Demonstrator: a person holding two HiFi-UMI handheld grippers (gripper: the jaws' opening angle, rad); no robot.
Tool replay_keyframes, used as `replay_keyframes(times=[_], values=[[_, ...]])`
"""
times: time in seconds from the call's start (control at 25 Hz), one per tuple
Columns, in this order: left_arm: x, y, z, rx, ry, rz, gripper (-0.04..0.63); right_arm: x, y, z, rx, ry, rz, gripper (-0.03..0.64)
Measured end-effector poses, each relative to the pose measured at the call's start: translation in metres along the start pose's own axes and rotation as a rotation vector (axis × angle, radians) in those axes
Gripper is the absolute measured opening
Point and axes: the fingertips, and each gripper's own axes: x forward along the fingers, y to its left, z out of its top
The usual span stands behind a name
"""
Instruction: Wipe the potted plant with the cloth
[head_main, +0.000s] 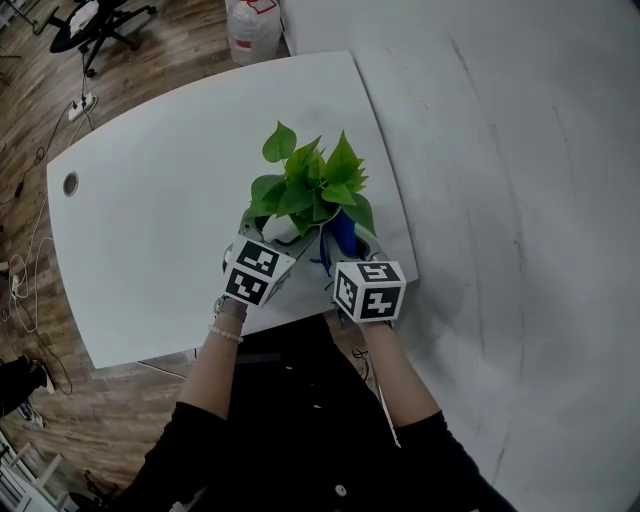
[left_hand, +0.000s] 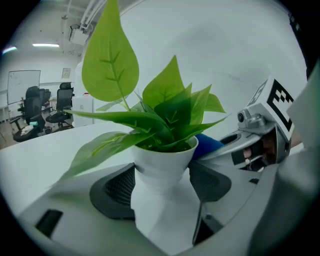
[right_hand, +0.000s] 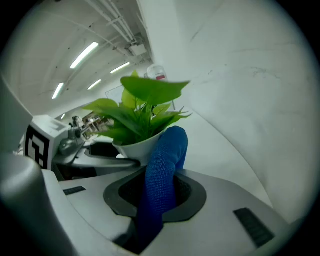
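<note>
Right gripper view: my right tongs pinch the cloth, upright, touching the pot just ahead; my left tongs grip it.

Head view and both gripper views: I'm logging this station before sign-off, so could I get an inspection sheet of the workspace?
Surface: white table, with one round port hole near its left edge.
Job's things: potted plant upright in a white pot near the table's near edge; blue cloth appears to rest against the pot's side.
Clutter: nothing seen.
Grippers: left gripper shut on the pot; right gripper shut on the blue cloth.
Cables: power strip and loose cables on the floor left of the table.
Surroundings: wood floor, office chair, white bag beyond the table.
</note>
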Motion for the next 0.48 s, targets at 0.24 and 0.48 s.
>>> replay_keyframes(times=[0.24, 0.48], values=[[0.002, 0.004, 0.002, -0.001, 0.003, -0.004, 0.354, 0.008, 0.015, -0.028, -0.251, 0.161, 0.014, 0.1], [-0.001, 0.006, 0.0, 0.027, 0.031, -0.023, 0.354, -0.005, 0.025, -0.039, -0.318, 0.223, 0.098, 0.1]])
